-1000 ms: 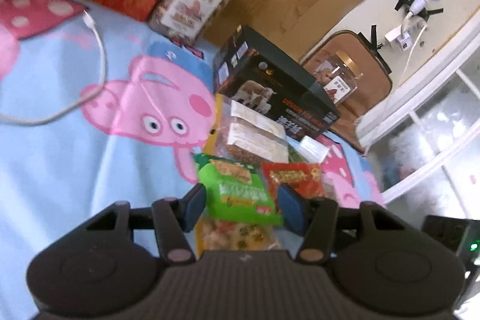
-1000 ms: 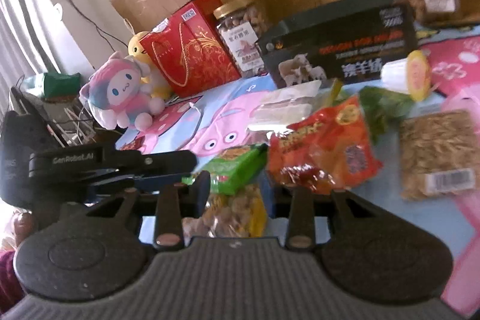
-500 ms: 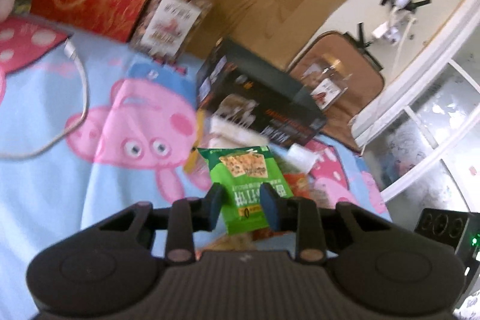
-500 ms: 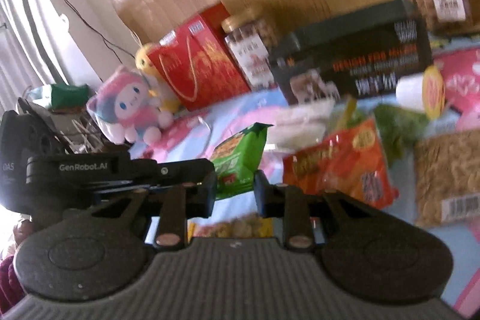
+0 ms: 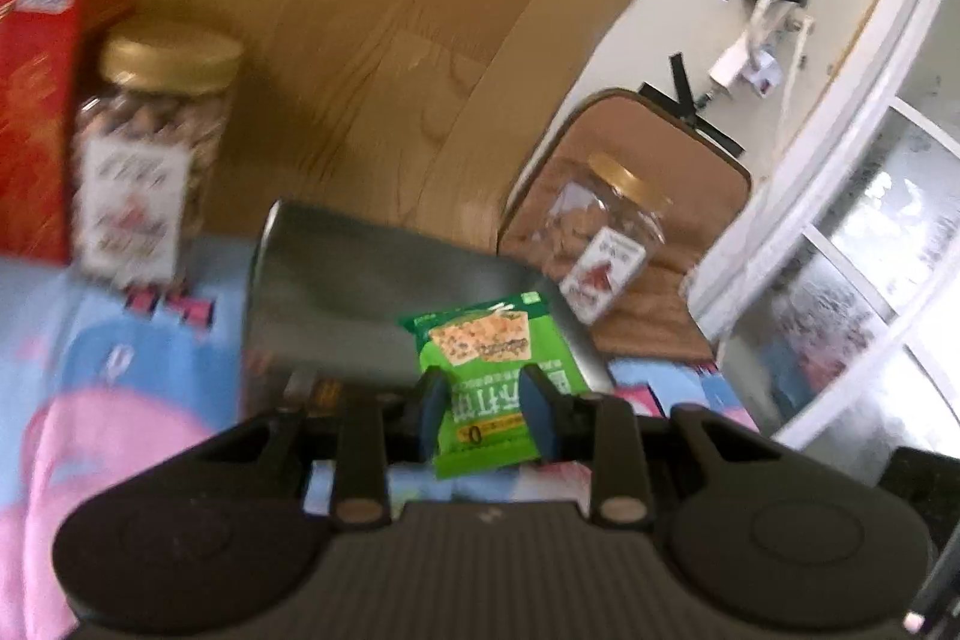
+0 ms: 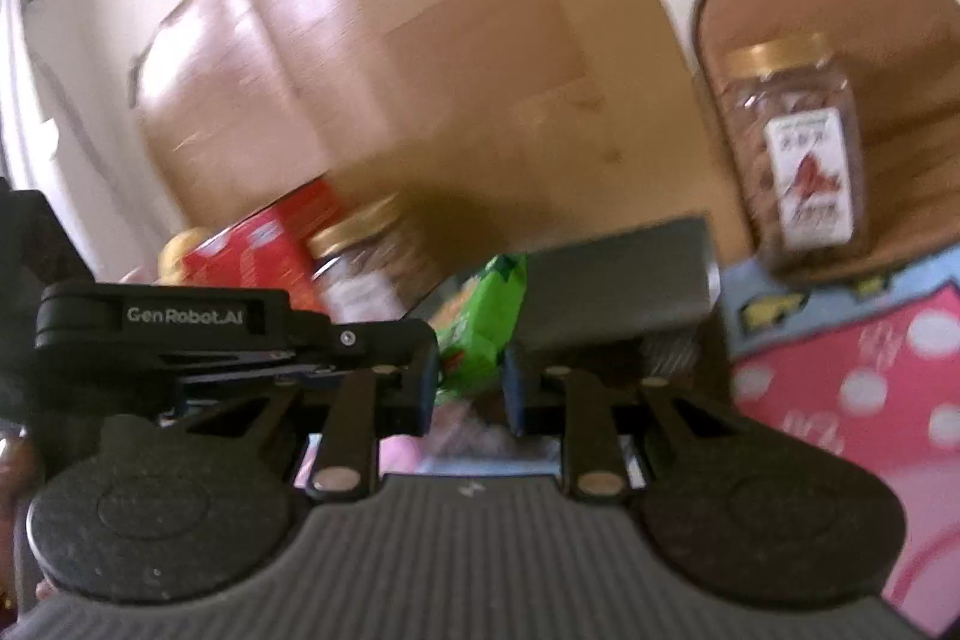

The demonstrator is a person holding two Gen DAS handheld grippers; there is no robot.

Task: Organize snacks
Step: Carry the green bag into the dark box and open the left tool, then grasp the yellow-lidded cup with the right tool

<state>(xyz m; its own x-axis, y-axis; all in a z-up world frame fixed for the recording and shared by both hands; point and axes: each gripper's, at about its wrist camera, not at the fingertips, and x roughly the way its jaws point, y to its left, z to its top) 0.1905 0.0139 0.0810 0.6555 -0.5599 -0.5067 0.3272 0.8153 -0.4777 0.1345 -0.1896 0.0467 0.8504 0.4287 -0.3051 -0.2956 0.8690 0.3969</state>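
Observation:
My left gripper is shut on a green cracker packet and holds it up in the air in front of a dark box. The right wrist view shows the same packet edge-on, past my right gripper, with the left gripper's black body at the left. The right gripper's jaws stand a small gap apart with nothing between them. The other snacks on the cloth are hidden below both views.
A gold-lidded nut jar and a red gift box stand at the left against a wooden board. A second nut jar stands on a brown cushion at the right. The dark box lies on a cartoon-print cloth.
My left gripper closed on the green packet and lifted it off the snack pile. Both grippers rose and tilted up, so the pile dropped out of view. The right jaws narrowed.

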